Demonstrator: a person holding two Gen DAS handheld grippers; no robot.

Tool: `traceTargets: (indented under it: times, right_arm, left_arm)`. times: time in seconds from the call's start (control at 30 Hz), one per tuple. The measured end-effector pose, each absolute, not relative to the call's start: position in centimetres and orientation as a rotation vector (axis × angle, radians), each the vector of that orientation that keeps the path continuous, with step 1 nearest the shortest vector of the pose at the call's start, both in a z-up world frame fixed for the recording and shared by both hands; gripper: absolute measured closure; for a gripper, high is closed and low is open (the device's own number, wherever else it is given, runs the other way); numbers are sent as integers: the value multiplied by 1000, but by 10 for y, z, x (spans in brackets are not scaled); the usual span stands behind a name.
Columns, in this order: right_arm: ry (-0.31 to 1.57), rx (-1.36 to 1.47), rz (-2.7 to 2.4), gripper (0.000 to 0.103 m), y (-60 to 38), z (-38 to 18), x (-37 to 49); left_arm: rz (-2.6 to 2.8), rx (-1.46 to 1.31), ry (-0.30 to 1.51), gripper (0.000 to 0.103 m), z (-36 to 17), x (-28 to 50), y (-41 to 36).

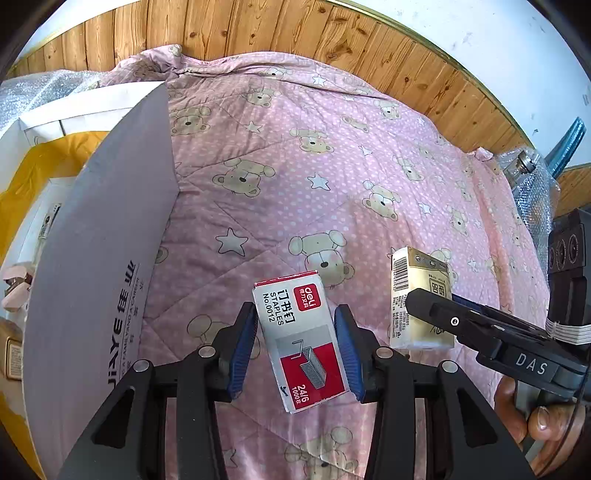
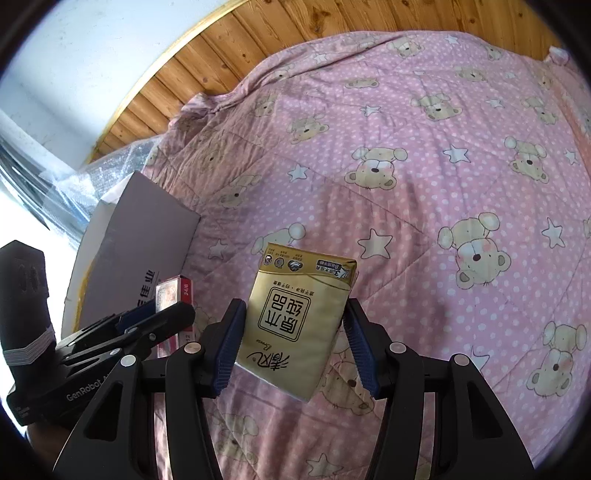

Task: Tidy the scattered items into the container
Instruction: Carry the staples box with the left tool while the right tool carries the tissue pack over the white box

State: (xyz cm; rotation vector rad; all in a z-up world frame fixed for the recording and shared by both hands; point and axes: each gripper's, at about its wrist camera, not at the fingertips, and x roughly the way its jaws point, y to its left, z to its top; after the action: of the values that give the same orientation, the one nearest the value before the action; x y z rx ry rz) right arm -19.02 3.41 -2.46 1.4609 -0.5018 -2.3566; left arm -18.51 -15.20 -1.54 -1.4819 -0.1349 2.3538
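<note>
A red and white staples box (image 1: 301,339) sits between the blue pads of my left gripper (image 1: 295,310), which is shut on it just above the pink bear-print quilt (image 1: 295,166). A yellow tissue pack (image 2: 295,325) is held the same way by my right gripper (image 2: 295,302), tilted over the quilt. From the left wrist the tissue pack (image 1: 417,295) shows on edge to the right, in the right gripper (image 1: 436,301). From the right wrist the staples box (image 2: 173,295) shows at the left in the left gripper (image 2: 166,314). The cardboard container (image 1: 110,258) stands open at the left, its grey flap (image 2: 140,229) raised.
Inside the container lie a yellow bag (image 1: 33,170) and pink clips (image 1: 14,288). Bubble wrap (image 1: 535,192) sits at the quilt's right edge and more (image 2: 122,166) behind the container. Wood panelling (image 1: 295,33) backs the bed. A hand (image 1: 517,410) holds the right gripper.
</note>
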Motion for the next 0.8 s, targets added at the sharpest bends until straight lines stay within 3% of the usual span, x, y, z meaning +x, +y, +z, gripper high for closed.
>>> traceTargets:
  times: [0.8]
  right_arm:
    - [-466,1404,-2373,46,25,7,-133]
  left_arm:
    - [2381,-1358,-156,58,27,-129,-163]
